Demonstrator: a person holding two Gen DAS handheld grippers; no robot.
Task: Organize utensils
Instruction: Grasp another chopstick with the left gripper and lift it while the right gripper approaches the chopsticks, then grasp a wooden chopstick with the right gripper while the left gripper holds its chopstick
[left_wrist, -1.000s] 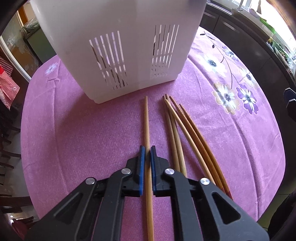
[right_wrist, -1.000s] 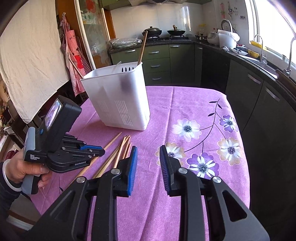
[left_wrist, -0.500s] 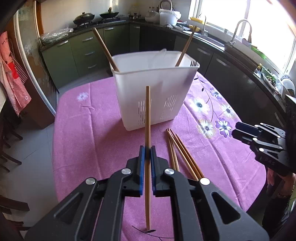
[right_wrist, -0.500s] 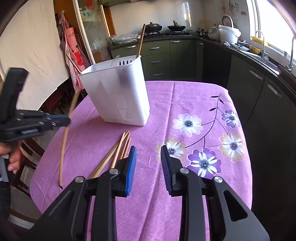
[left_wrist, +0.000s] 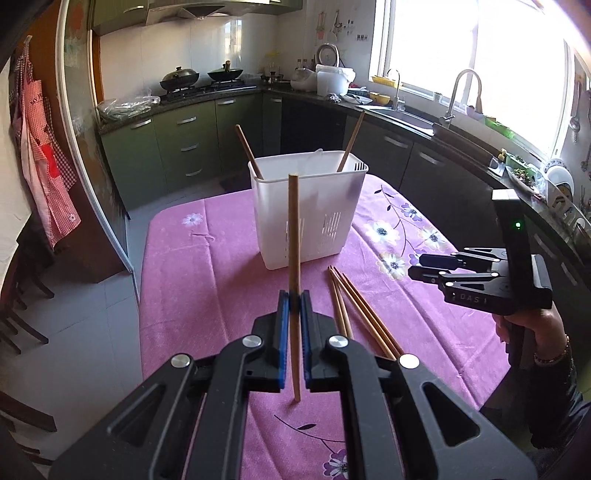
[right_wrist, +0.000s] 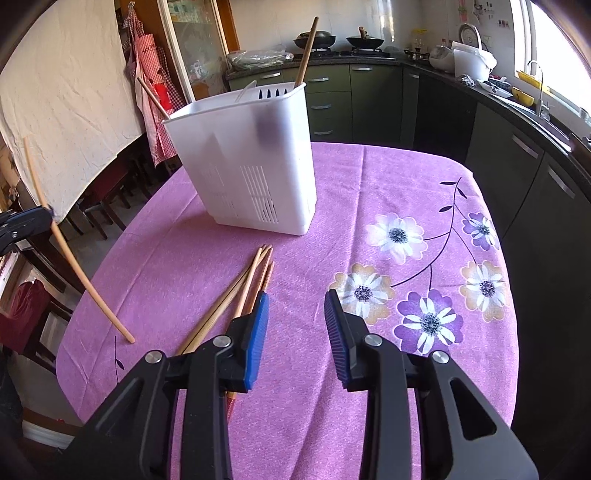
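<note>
One chopstick (left_wrist: 294, 236) is pinched between the blue pads of the left hand-held gripper (left_wrist: 294, 301), which is closed on it partway along its length; the stick stands nearly upright, lifted clear of the table (left_wrist: 207, 266), and in the left wrist view its upper end overlaps the near wall of the white utensil holder (left_wrist: 314, 218). From the right wrist view the same chopstick (right_wrist: 59, 236) appears off to the left of the holder (right_wrist: 247, 162), slanting, with its lower tip close above the purple floral tablecloth (right_wrist: 388, 177). Two more chopsticks already stand inside the holder, one leaning out at its left end (left_wrist: 248, 151) and one at its right end (left_wrist: 351, 142). A bundle of loose chopsticks (left_wrist: 354, 306) lies flat on the cloth just in front of the holder, their tips pointing toward it and fanned slightly apart. The right hand-held gripper (right_wrist: 295, 332) hovers low over the cloth in front of the holder, beside that bundle (right_wrist: 236, 291), with its jaws spread wide and nothing between the pads. In the left wrist view the right hand-held gripper (left_wrist: 436, 267) shows from the side, right of the holder, held by a hand (left_wrist: 532, 332) at the table's edge. Beyond the holder run dark green kitchen cabinets (left_wrist: 177, 147) with two woks (left_wrist: 201, 75) on the stove.
</note>
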